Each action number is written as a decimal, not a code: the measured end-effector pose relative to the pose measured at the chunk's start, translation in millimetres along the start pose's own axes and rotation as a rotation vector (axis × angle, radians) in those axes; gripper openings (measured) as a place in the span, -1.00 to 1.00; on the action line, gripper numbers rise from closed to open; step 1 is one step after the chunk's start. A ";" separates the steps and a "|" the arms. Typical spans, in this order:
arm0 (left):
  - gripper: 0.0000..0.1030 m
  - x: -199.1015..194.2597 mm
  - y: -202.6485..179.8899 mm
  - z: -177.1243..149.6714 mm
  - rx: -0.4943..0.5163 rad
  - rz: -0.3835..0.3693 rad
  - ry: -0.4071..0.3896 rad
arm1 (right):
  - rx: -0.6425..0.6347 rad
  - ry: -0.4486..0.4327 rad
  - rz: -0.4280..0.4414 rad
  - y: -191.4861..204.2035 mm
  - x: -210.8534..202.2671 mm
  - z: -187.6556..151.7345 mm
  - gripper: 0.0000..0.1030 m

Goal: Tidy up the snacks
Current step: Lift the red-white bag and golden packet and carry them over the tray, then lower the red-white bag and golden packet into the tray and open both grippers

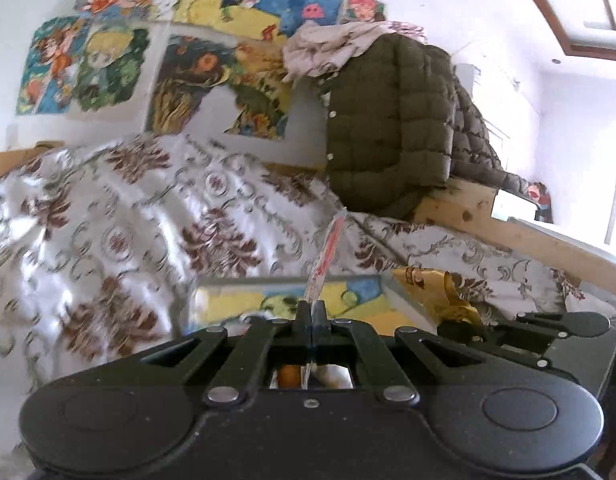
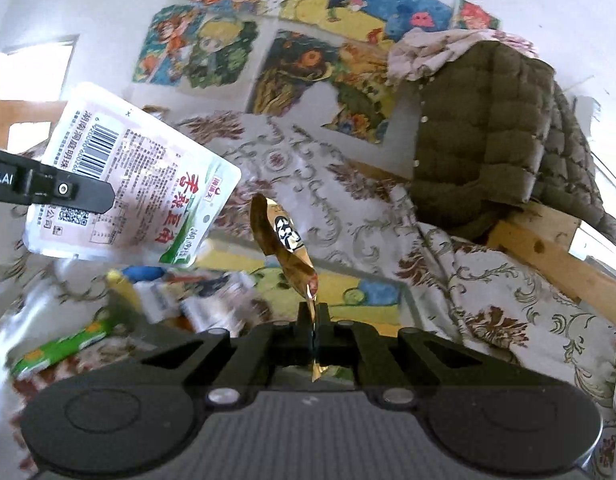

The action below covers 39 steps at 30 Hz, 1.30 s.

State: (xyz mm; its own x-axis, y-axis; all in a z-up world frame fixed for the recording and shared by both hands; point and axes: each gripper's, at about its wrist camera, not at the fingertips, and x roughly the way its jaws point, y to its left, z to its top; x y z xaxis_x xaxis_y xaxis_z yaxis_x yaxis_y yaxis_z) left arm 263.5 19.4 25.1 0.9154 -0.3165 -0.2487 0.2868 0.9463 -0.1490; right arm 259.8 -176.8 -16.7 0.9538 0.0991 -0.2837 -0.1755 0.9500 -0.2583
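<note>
My left gripper (image 1: 311, 308) is shut on a pale pink and white snack packet (image 1: 326, 258), seen edge-on in the left wrist view. The same packet (image 2: 132, 184) shows flat at the left of the right wrist view, pinched by the left gripper's black finger (image 2: 68, 192). My right gripper (image 2: 313, 312) is shut on a crumpled gold snack wrapper (image 2: 286, 240), held upright above the bed. That wrapper (image 1: 436, 288) also shows at the right of the left wrist view. Both packets hang in the air over a container of snacks (image 2: 180, 296).
A floral bedspread (image 1: 128, 220) covers the bed. A colourful-lined box (image 1: 360, 300) lies below the grippers with several snack packs, one green (image 2: 64, 348). An olive puffer jacket (image 1: 392, 120) hangs on a wooden frame (image 1: 520, 236). Posters (image 1: 188, 48) cover the wall.
</note>
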 end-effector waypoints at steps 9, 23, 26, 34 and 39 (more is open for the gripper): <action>-1.00 70.6 -20.4 10.5 -0.027 -0.071 -0.042 | 0.136 0.015 -0.076 -41.7 38.7 -5.9 -0.98; -1.00 125.6 -24.1 -18.2 -0.030 -0.105 0.078 | 0.217 0.067 -0.125 -55.1 96.8 -24.8 -0.98; -1.00 128.2 -18.2 -17.2 -0.056 -0.102 0.085 | 0.225 0.085 -0.118 -52.7 104.6 -29.3 -0.98; -0.95 133.3 -10.1 -16.1 -0.083 -0.071 0.120 | 0.245 0.144 -0.099 -46.8 116.6 -36.1 -0.97; -0.60 134.4 -10.6 -13.6 -0.077 -0.026 0.138 | 0.241 0.154 -0.094 -43.9 116.7 -34.4 -0.94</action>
State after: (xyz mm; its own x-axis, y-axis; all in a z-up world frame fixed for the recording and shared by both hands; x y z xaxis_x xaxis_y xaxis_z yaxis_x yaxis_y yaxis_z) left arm 379.6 -34.0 -19.8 0.8587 -0.3522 -0.3722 0.2829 0.9315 -0.2286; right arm 370.4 -217.1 -70.2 0.9118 -0.0212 -0.4100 -0.0075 0.9976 -0.0683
